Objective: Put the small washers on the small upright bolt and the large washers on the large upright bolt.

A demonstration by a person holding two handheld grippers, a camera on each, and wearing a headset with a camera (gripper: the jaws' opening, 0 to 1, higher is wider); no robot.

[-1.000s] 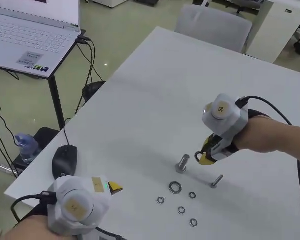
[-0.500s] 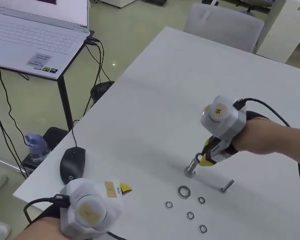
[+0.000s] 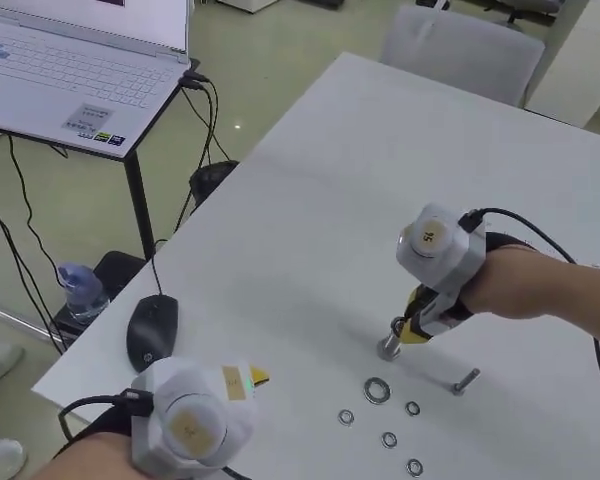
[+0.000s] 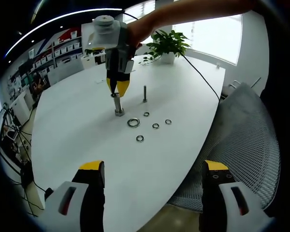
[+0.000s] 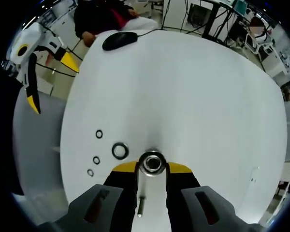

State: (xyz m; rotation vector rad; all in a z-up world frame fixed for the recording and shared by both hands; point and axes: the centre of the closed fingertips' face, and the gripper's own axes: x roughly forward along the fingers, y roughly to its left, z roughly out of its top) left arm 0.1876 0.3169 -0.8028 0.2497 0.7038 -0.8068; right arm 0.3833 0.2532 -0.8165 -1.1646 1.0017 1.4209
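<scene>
My right gripper [image 3: 404, 328] is shut on a large washer [image 5: 152, 163] and holds it right over the top of the large upright bolt [image 3: 388, 348]. In the left gripper view the right gripper [image 4: 116, 90] stands just above that bolt [image 4: 119, 108]. The small upright bolt [image 3: 466, 381] stands to its right. A second large washer [image 3: 377, 390] and several small washers [image 3: 389, 439] lie flat on the white table [image 3: 310, 220] in front of the bolts. My left gripper [image 4: 153, 169] hangs open at the near table edge, nothing between its fingers.
A black mouse [image 3: 152, 332] lies at the table's left corner. A laptop [image 3: 70, 70] sits on a stand beyond the left edge, with cables and a bottle [image 3: 80, 288] on the floor. A grey chair [image 3: 460, 50] stands at the far side.
My right gripper has moved left and down with the washer, from beside the large bolt to its top. The head camera has shifted. The left gripper has stayed open.
</scene>
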